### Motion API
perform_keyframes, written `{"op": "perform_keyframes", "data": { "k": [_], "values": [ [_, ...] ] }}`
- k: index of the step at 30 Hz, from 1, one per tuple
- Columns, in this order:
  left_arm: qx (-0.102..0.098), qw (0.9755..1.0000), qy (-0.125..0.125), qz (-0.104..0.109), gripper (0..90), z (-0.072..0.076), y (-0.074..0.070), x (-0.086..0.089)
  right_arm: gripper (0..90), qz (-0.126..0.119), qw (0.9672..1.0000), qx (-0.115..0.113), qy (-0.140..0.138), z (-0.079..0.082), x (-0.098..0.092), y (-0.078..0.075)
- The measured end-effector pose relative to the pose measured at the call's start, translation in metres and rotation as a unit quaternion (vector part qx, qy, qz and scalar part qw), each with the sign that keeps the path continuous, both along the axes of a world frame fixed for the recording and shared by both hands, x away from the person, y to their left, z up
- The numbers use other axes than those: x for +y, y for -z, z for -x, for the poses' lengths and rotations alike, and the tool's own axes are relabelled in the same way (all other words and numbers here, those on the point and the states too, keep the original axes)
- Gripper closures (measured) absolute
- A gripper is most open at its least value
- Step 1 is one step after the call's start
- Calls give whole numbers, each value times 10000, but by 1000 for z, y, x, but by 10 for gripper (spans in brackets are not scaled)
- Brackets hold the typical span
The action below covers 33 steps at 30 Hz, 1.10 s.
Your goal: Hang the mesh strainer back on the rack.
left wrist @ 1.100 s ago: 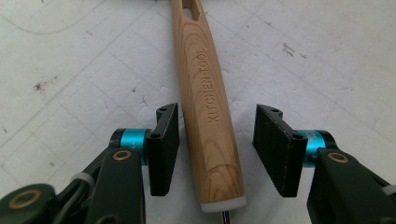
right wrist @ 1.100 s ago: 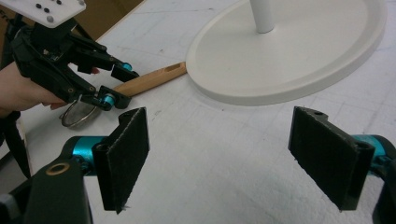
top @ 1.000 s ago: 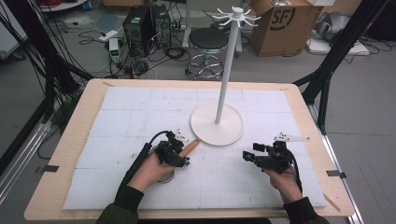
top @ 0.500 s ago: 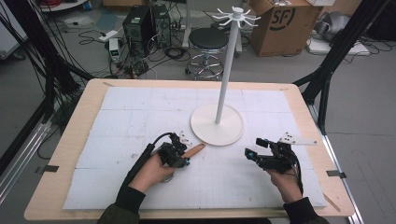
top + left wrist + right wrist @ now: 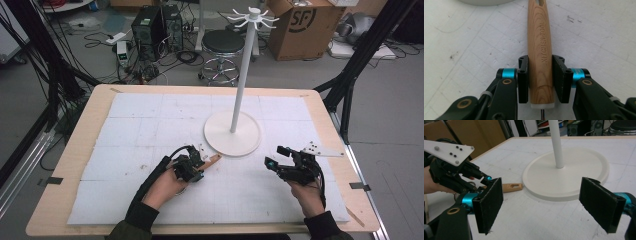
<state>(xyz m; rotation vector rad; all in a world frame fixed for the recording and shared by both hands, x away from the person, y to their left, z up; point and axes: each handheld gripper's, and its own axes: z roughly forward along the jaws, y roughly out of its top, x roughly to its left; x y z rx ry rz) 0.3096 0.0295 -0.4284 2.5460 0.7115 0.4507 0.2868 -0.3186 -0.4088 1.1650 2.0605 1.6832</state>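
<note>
Lying on a white gridded mat (image 5: 150, 125) that covers a pale wooden table (image 5: 80, 150), a light wooden utensil handle stamped "KITCHEN TOOL" (image 5: 540, 50) is clamped in the left gripper (image 5: 540, 72), whose jaws have just been closing, just beside the round white base of a tall hanger stand (image 5: 232, 134). Well apart to the right, the right gripper (image 5: 549, 205) hovers with jaws wide apart. Beyond the table sit a black stool (image 5: 223, 44), computer towers (image 5: 150, 25) (cables trailing) and a cardboard box (image 5: 305, 25) on grey floor.

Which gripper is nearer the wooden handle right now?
Left. The left gripper is shut on the wooden handle, pads on both sides. The right gripper is open, off to the handle's right across bare mat.
</note>
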Motion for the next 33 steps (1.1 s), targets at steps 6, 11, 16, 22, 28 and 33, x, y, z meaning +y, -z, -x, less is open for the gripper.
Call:
{"op": "perform_keyframes", "data": {
  "k": [6, 11, 16, 22, 28, 33],
  "values": [
    [112, 9999, -17, 129, 692, -2, -2, 3, 188, -59, 10000, 5, 72, 0, -3, -1],
    [123, 9986, -75, 515, 706, -3, -10, 14, 188, -55, 10000, -23, 61, 0, -4, 0],
    [111, 9988, -113, 458, 706, -4, -10, 20, 188, -28, 10000, -27, 75, 0, -3, 0],
    [36, 9995, 42, -312, 705, -1, -5, 5, 188, -15, 9999, -32, 102, -1, -3, 1],
    [196, 9984, -10, -529, 707, -4, -7, -1, 188, -32, 9999, -33, 159, -1, -4, 0],
    [242, 9981, -23, -565, 708, -5, -7, -2, 188, -26, 9998, -23, 171, -1, -4, 0]
  ]
}}
